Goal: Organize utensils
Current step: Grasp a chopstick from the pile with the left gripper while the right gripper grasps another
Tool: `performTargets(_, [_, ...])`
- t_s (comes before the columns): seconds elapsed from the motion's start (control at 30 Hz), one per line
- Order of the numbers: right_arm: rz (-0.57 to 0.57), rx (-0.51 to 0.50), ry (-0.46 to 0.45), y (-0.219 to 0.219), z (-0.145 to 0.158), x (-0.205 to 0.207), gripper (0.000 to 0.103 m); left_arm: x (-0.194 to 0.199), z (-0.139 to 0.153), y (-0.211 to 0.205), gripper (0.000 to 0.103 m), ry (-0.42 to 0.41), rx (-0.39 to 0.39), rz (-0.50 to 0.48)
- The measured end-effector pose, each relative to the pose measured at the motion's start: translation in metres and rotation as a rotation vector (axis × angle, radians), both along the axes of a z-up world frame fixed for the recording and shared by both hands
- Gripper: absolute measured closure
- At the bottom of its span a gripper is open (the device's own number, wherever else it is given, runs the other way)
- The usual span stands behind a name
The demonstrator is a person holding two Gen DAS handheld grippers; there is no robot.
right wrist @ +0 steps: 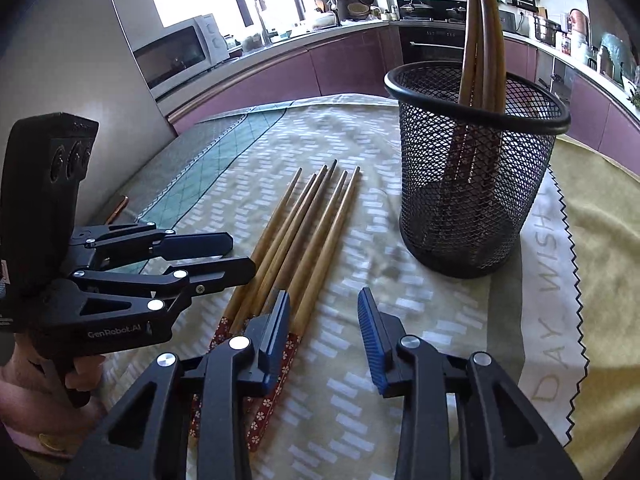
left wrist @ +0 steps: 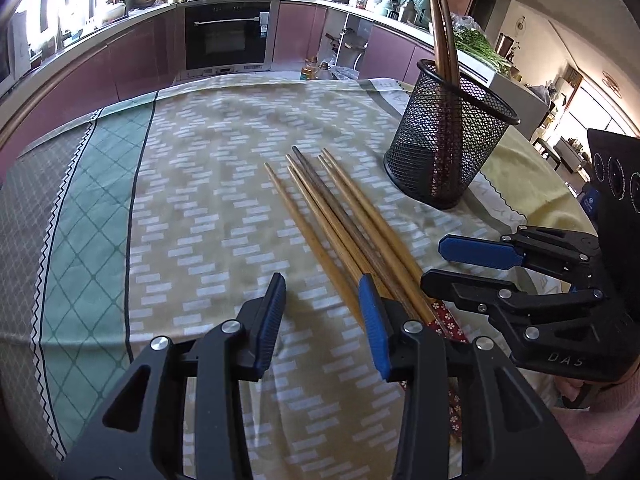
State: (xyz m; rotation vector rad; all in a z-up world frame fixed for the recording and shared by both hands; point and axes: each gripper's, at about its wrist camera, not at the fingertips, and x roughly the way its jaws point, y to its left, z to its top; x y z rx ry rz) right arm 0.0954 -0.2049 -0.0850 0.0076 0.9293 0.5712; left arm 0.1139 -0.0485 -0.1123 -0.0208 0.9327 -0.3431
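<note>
Several wooden chopsticks (left wrist: pixel 340 224) with red flowered handles lie side by side on the patterned tablecloth (left wrist: pixel 200 184); they also show in the right wrist view (right wrist: pixel 304 232). A black mesh cup (left wrist: pixel 448 140) stands to their right and holds a few chopsticks upright; it also shows in the right wrist view (right wrist: pixel 472 172). My left gripper (left wrist: pixel 322 312) is open and empty, low over the chopsticks' handle ends. My right gripper (right wrist: pixel 324 320) is open and empty, just right of the chopsticks; it also shows in the left wrist view (left wrist: pixel 434 264).
The table's far edge faces purple kitchen cabinets and an oven (left wrist: pixel 228 36). A yellow cloth (right wrist: pixel 600 208) with a zigzag edge lies under the right side near the cup. A microwave (right wrist: pixel 180 56) stands on the counter.
</note>
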Motion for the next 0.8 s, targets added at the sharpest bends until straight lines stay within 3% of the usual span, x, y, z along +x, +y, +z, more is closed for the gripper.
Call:
performTargets(0.37, [-0.007,-0.032,0.001,0.003,0.000,0.001,0.079,0.006,-0.001,0.001,0.075,0.004,0.028,-0.003])
performTargets(0.8, [-0.023,-0.072,-0.014,0.018,-0.002,0.016,0.080,0.011,-0.002,-0.002,0.077,-0.001,0.064,-0.011])
